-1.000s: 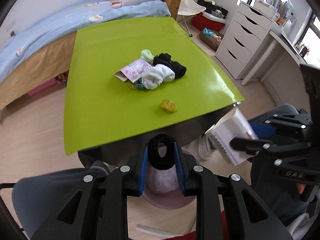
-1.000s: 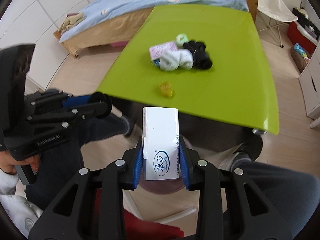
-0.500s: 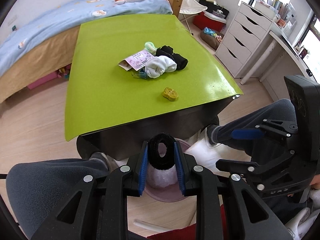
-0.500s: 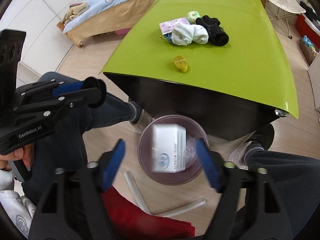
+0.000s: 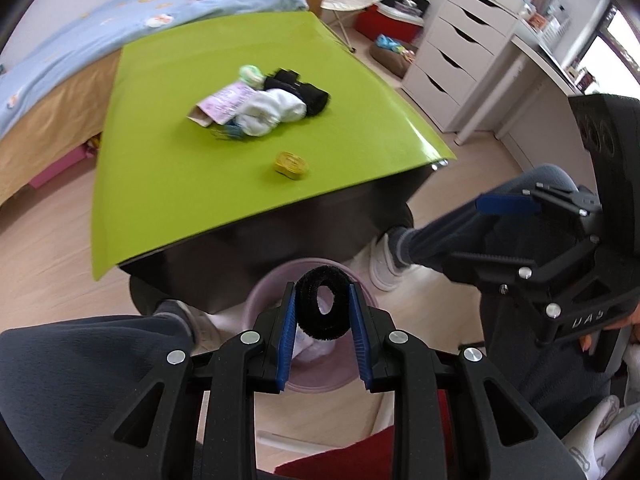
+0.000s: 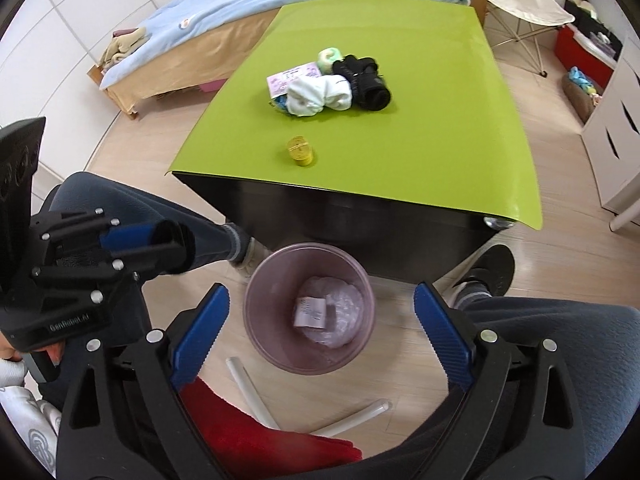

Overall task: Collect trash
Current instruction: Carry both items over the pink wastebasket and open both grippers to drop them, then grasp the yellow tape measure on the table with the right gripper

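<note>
Black and fuzzy, a fabric ring (image 5: 322,304) sits pinched between the blue pads of the left gripper (image 5: 322,312), whose jaws are closed on it from both sides. Directly below and beyond that ring is the mauve trash bin (image 5: 256,300), standing on the wooden floor in front of the table's dark front panel.

The right gripper (image 6: 320,320) hangs with its jaws spread wide and nothing between them; the trash bin (image 6: 256,320) lies straight ahead in the gap, its mouth facing up. Inside it a small white box (image 6: 310,312) rests on crumpled clear plastic (image 6: 340,320).

Beyond the bin, past both grippers, the lime-green table (image 6: 420,152) carries a small yellow roll (image 6: 300,151) near its front edge. Farther ahead a cluster lies touching: white rolled socks (image 6: 320,94), black rolled socks (image 6: 364,82) to their right, a pink paper packet (image 6: 288,78) to their left, and a pale green roll (image 6: 329,56) at the back. A bed (image 6: 240,4) with a blue cover stands behind the table.
</note>
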Demonstrator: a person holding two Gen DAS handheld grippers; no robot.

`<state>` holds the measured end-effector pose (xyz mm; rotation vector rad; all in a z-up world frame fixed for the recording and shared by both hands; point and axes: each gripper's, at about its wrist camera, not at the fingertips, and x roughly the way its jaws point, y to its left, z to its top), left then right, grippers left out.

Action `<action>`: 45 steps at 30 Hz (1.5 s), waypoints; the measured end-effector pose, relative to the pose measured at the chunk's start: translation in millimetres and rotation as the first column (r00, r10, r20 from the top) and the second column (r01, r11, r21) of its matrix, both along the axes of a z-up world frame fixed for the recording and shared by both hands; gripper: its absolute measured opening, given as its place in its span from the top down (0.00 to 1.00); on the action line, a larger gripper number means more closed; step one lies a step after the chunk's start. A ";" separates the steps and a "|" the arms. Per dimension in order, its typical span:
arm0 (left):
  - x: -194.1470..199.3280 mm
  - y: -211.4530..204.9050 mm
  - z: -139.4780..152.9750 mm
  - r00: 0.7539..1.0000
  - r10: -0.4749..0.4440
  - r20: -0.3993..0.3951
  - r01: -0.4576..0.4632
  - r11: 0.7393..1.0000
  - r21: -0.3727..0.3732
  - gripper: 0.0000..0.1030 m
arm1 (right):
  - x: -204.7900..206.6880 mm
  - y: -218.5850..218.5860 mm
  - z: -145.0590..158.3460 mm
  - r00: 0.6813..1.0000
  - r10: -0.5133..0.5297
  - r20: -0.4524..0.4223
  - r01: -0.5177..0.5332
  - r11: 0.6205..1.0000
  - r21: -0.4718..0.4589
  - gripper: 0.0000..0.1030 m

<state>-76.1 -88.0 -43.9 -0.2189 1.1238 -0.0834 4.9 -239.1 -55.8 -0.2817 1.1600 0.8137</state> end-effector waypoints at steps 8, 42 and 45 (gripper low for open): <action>2.0 -4.2 -7.1 1.000 -0.008 0.007 0.008 1.000 -0.010 0.22 | 3.6 -5.3 -1.4 1.000 -0.018 -0.015 0.018 1.000 0.010 0.10; -2.4 49.3 18.9 0.982 0.179 0.056 -0.180 0.984 0.006 0.08 | 32.2 62.6 8.4 0.994 0.100 0.031 -0.099 0.995 -0.032 0.06; -1.7 52.6 18.9 0.981 0.188 0.057 -0.189 0.982 0.007 0.08 | 41.7 84.4 2.0 0.990 0.138 0.034 -0.135 0.989 -0.062 0.06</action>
